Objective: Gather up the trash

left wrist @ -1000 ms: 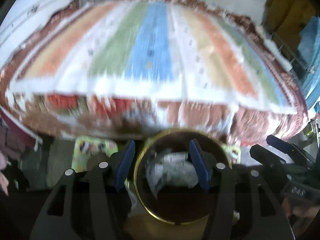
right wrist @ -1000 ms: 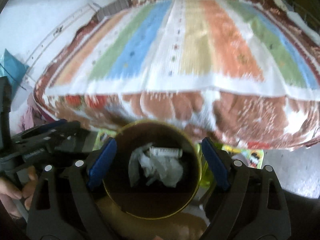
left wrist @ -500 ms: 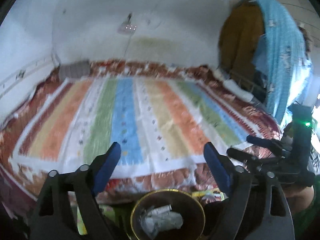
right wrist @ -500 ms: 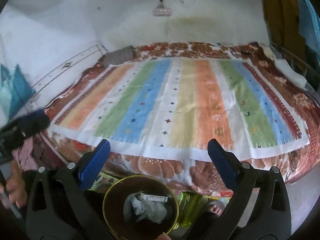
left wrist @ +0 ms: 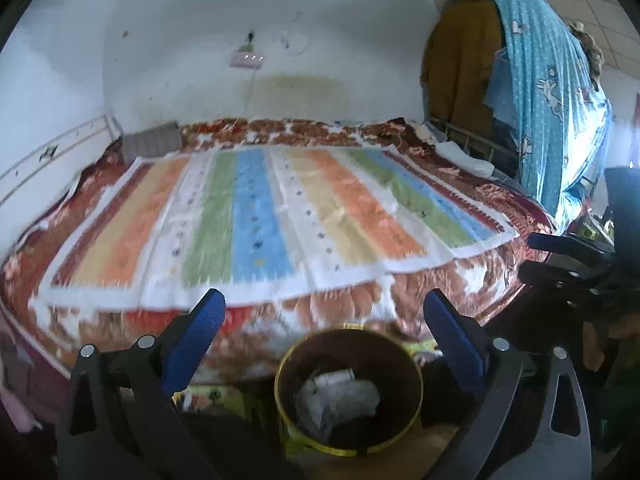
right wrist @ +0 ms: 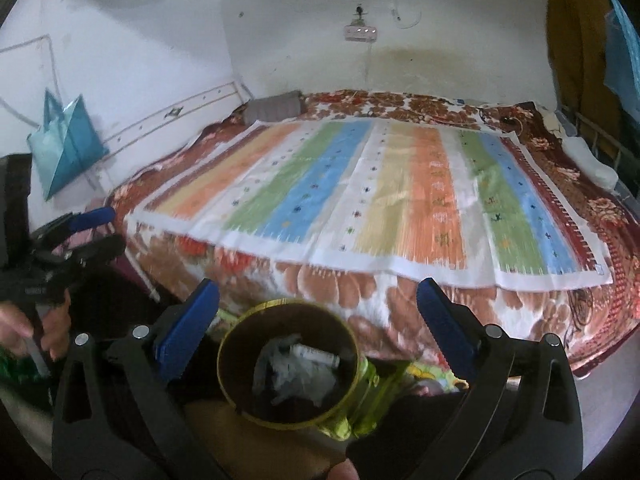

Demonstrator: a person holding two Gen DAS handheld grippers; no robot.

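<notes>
- Left gripper (left wrist: 322,314), right gripper (right wrist: 316,302): blue-padded fingers spread wide, empty.
- Round gold-rimmed brown bin (left wrist: 348,390) holding crumpled white trash (left wrist: 336,398): on floor below both, roughly equidistant.
- Striped bedspread (left wrist: 260,208) beyond: no litter visible.

Trash bin (left wrist: 348,390): round, dark inside, gold-yellow rim, standing upright on the floor just in front of the bed's near edge. Mouth open, facing up. Right wrist view shows the same bin (right wrist: 288,364) with a shiny yellow-green outer wall.

Crumpled white paper (left wrist: 336,400) lies heaped in the bottom, filling roughly the middle of the bin; also visible from the right (right wrist: 296,376).

Small white tube-shaped item (right wrist: 316,354) lies on its side atop the paper, toward the bin's far wall; seen from the left too (left wrist: 334,378). Markings too blurred to read.
</notes>
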